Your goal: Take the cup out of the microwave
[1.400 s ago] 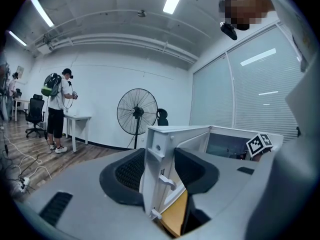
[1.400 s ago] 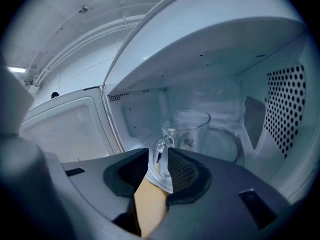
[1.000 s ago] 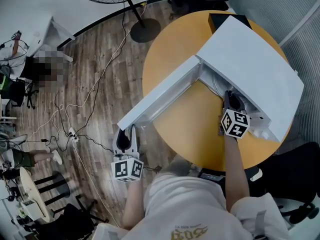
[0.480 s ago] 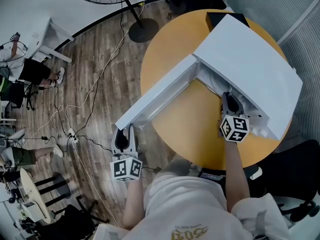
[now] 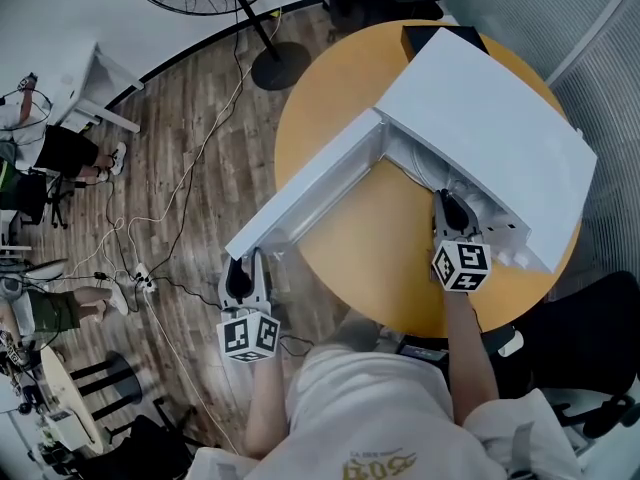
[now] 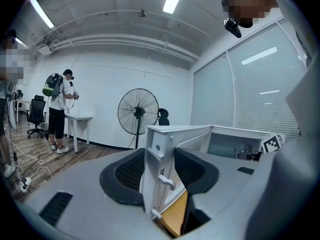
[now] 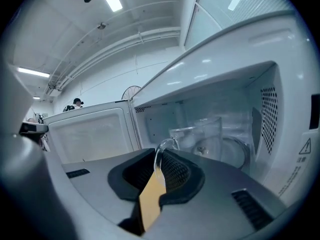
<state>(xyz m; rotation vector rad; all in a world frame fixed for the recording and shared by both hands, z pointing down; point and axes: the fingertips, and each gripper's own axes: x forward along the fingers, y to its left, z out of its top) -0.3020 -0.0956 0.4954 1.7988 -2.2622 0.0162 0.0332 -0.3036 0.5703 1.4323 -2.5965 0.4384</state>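
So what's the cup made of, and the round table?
The cup looks like clear glass, maybe clear plastic: you can see the microwave wall right through it. The table is smooth and orange-yellow, with no grain showing, so probably a coated board.

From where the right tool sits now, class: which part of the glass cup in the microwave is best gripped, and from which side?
The handle, from the open front. It is a thin loop pointing out at the opening, so the right tool can close across its two faces; the cup itself is wide and smooth. The tool is shut on the handle now.
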